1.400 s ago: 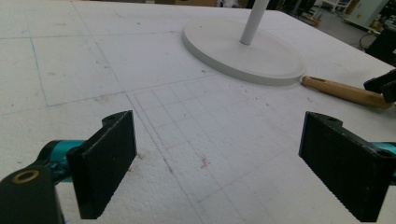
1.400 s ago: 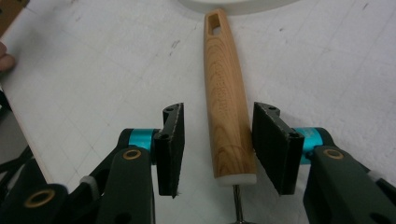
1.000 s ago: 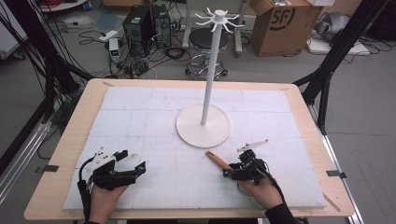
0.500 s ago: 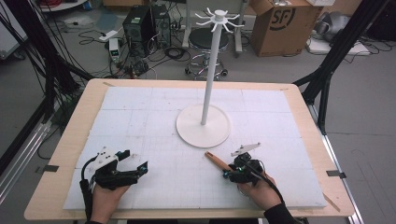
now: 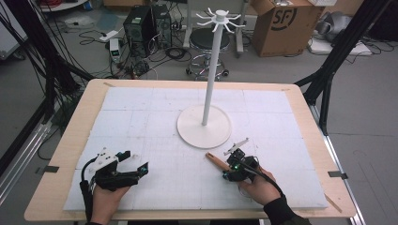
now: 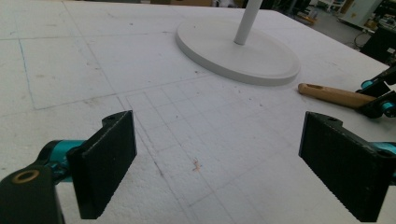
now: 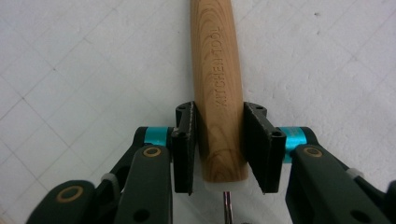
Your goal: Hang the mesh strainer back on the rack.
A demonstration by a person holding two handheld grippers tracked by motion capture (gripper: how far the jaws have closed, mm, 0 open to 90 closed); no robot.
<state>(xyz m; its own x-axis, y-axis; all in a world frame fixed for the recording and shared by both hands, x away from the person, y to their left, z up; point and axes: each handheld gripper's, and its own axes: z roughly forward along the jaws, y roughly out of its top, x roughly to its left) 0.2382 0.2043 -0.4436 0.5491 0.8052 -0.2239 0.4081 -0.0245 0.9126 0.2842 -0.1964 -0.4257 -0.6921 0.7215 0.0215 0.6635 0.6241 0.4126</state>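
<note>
Compared with a second earlier, the right gripper (image 5: 229, 165) had slid a little toward the person's left and nearer the table's front edge, carrying the wooden handle (image 7: 218, 84) along with it, while the left gripper (image 5: 136, 163) had barely shifted. The handle lay on the white foam board (image 5: 141, 117), just in front of the round base of the white stand (image 5: 204, 125) and apart from it. In the right gripper view, the two black jaws were clamped on the handle's sides near its lower end, where a thin metal shaft emerged; the words "KITCHEN TOOL" were stamped along the wood. What sat at the far end of that shaft could not be told. The left gripper view showed the handle's free tip (image 6: 332, 94) pointing toward the stand's base (image 6: 238, 50). The left gripper (image 6: 210, 163) rested on the board at the person's front left, its jaws spread wide with nothing between them. The board covered most of the wooden table (image 5: 61, 154).
</note>
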